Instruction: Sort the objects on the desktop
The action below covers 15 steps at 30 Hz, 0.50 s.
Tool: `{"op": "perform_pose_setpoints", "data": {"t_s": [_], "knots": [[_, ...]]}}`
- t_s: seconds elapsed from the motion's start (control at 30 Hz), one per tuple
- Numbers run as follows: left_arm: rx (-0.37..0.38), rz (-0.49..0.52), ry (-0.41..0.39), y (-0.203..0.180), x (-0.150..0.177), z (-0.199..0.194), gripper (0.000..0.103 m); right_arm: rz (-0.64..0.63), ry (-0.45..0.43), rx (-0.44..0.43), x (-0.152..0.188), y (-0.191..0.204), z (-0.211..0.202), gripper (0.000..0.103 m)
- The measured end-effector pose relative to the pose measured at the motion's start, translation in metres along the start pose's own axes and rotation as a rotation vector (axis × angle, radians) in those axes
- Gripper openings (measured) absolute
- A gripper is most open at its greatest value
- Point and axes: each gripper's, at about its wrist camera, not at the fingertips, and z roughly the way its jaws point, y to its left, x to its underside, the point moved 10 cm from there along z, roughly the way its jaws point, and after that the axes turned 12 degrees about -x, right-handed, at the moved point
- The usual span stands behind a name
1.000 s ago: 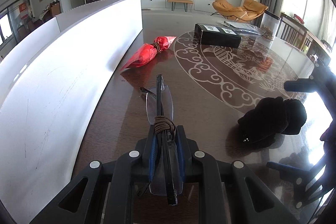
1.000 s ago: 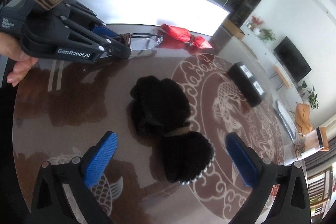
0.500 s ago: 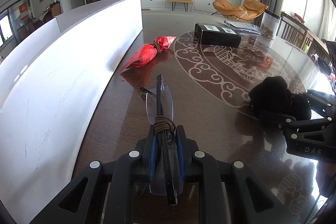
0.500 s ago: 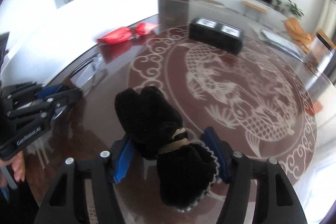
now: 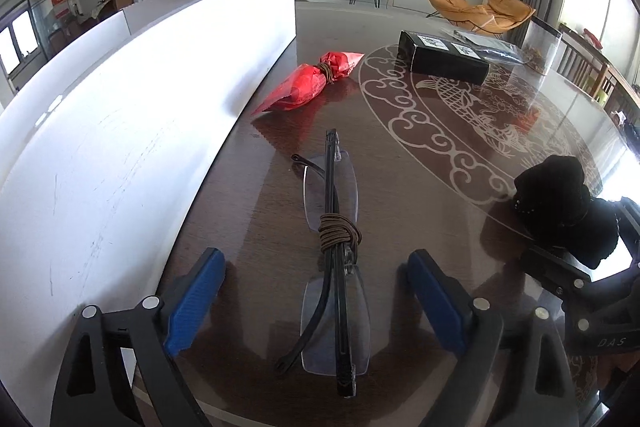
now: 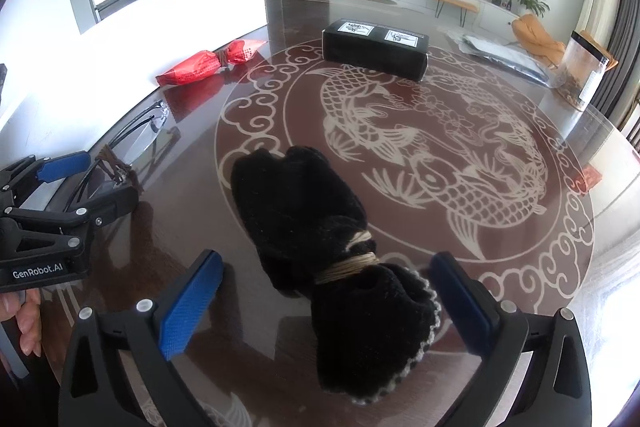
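Observation:
Folded rimless glasses, tied with a brown cord, lie flat on the dark table between the blue pads of my left gripper. Its jaws are opening and stand wide, clear of the glasses. A black fabric bundle, bound with tan cord, rests on the table between the fingers of my right gripper. Those jaws are opening too and do not press on it. The left wrist view shows the bundle at the right. The glasses appear at the left in the right wrist view.
A red packet tied with cord lies beyond the glasses, by a long white panel along the table's left side. A black box sits farther back. A clear container and a plastic bag stand at the far right.
My left gripper let go of the glasses and spread its jaws. My right gripper rolled upright over the black bundle, closed in on it, then opened wide again.

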Motion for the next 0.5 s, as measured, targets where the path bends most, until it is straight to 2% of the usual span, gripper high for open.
{"op": "perform_pose_setpoints", "data": {"t_s": [0.1, 0.5], "knots": [[-0.006, 0.006, 0.012, -0.0011, 0.0014, 0.0018, 0.103, 0.0, 0.0, 0.0, 0.0, -0.0001, 0.0, 0.103], [-0.004, 0.011, 0.014, -0.0024, 0.0026, 0.0014, 0.103, 0.0, 0.0, 0.001, -0.0003, 0.0, 0.0001, 0.103]]}}
